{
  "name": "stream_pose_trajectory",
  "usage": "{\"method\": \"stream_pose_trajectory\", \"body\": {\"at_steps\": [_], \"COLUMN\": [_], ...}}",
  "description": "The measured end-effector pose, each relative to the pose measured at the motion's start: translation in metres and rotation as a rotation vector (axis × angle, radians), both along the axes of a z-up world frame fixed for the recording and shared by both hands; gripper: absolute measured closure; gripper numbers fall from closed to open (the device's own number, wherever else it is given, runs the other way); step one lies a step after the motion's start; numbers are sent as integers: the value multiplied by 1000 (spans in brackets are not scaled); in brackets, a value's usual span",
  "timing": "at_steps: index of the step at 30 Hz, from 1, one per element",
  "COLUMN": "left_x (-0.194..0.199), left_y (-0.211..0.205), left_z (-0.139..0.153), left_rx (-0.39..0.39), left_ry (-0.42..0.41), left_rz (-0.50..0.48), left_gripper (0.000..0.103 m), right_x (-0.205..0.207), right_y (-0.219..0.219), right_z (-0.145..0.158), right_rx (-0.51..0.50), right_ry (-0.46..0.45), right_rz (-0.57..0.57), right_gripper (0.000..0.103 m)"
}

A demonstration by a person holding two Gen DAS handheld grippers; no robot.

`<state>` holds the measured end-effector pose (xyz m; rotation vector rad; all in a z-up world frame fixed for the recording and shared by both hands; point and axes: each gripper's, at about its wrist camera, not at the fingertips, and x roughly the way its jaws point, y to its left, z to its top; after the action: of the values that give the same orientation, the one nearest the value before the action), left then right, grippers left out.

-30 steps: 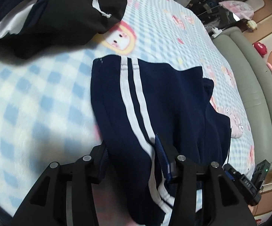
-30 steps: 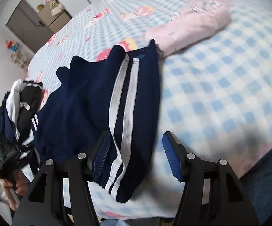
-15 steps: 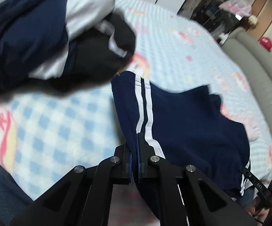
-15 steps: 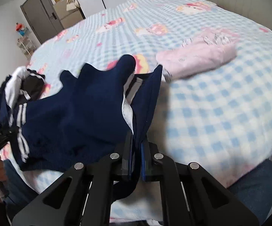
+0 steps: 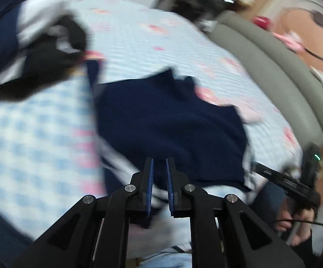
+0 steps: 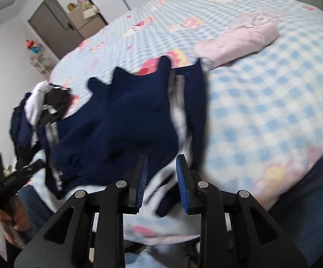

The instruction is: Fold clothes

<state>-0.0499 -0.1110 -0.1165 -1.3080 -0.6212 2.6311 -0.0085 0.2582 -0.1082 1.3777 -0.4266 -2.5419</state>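
A: On the checked bedspread (image 6: pixel 273 102), the navy striped shorts (image 6: pixel 125 120) lie at the centre of both views, one half turned over the other so the plain inner side faces up and the white side stripes show only along the 3 o'clock edge in the right view.

B: And the grippers?

A: The left gripper (image 5: pixel 159 185) sits at the shorts' near hem, at 6 o'clock, fingers a narrow slot apart. Dark cloth lies between them, but blur keeps me from telling whether they pinch it. The right gripper (image 6: pixel 161 181) has its fingers wider apart, hovering over the near hem with nothing held.

B: Why so low on the hem?

A: I judge it suits either laying a fold down or reaching for another.

B: Other clothes?

A: A folded pink garment (image 6: pixel 239 42) rests at 1 o'clock, apart; a loose heap of dark and white clothes (image 6: pixel 38 111) waits at 9 o'clock.
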Motion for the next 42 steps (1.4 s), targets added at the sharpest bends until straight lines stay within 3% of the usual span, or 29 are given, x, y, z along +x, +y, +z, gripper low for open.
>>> {"method": "stream_pose_trajectory", "body": {"at_steps": [7, 9, 12, 13, 14, 16, 19, 23, 26, 32, 37, 39, 42], "left_x": [-10, -1, -2, -2, -3, -3, -4, -5, -6, -8, -11, -12, -13], "left_y": [26, 14, 20, 22, 24, 28, 34, 43, 46, 42, 38, 36, 34], "left_z": [-12, -14, -15, -16, -16, -17, -19, -21, -19, -3, 10, 15, 23], "left_rx": [-110, -55, -77, -84, -92, -106, -128, -157, -163, -118, -80, -65, -43], "left_ry": [-44, -30, -33, -34, -34, -36, -38, -42, -39, -15, 6, 14, 26], "left_rz": [-13, -17, -39, -46, -53, -67, -89, -117, -135, -157, -176, -183, -194], "left_gripper": [90, 90, 83, 72, 54, 40, 43, 77, 87, 85, 74, 74, 74], "right_x": [-2, -1, 0, 0, 1, 1, -2, -4, 4, 5, 1, 1, -4], "right_y": [-40, -38, -36, -36, -35, -33, -44, -44, -35, -32, -27, -21, -5], "right_z": [-15, -13, -9, -8, -6, -4, -12, -25, -21, -11, -13, -13, 4], "right_rx": [67, 57, 41, 35, 30, 19, 38, 23, -21, -30, -32, -49, -53], "right_ry": [-10, -9, -7, -7, -6, -5, -25, -59, -47, -18, -32, -35, 9], "right_rz": [63, 65, 68, 69, 70, 71, 91, 99, 91, 69, 52, 48, 35], "right_gripper": [77, 77, 77, 77, 77, 77, 77, 77, 77, 77, 75, 75, 75]}}
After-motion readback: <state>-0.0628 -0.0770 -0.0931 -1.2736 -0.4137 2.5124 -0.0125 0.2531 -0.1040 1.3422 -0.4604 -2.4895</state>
